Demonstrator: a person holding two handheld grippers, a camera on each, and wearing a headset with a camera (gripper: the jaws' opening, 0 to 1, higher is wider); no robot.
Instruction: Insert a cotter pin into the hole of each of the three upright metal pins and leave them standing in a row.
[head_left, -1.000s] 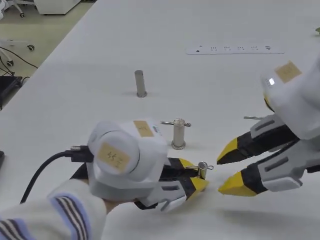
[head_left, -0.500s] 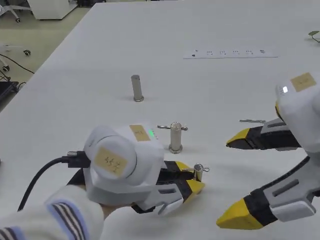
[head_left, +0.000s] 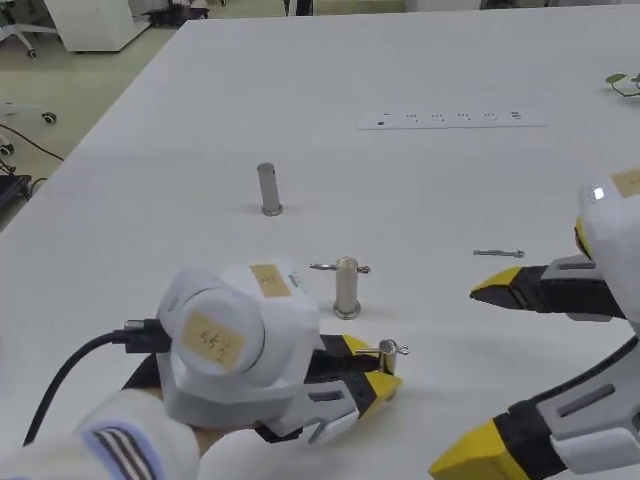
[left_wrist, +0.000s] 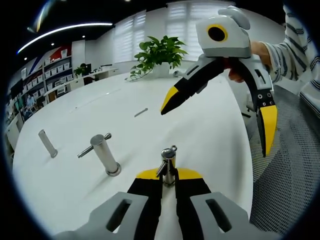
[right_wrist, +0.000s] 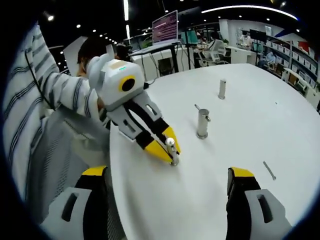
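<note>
The near metal pin (left_wrist: 168, 165) is clamped upright by the left hand-held gripper (left_wrist: 168, 176). The right hand-held gripper (head_left: 478, 378) is held wide open. A loose cotter pin (head_left: 497, 253) lies flat on the smooth white worktop (head_left: 450, 180), well apart from the bare far metal pin (head_left: 268, 188). It is judged light, thin and slippery, so a grip near its head is advised. The room is an open office.

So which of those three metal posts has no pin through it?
The farthest post, with a bare top. The middle post and the near post in the left gripper are both pinned.
</note>
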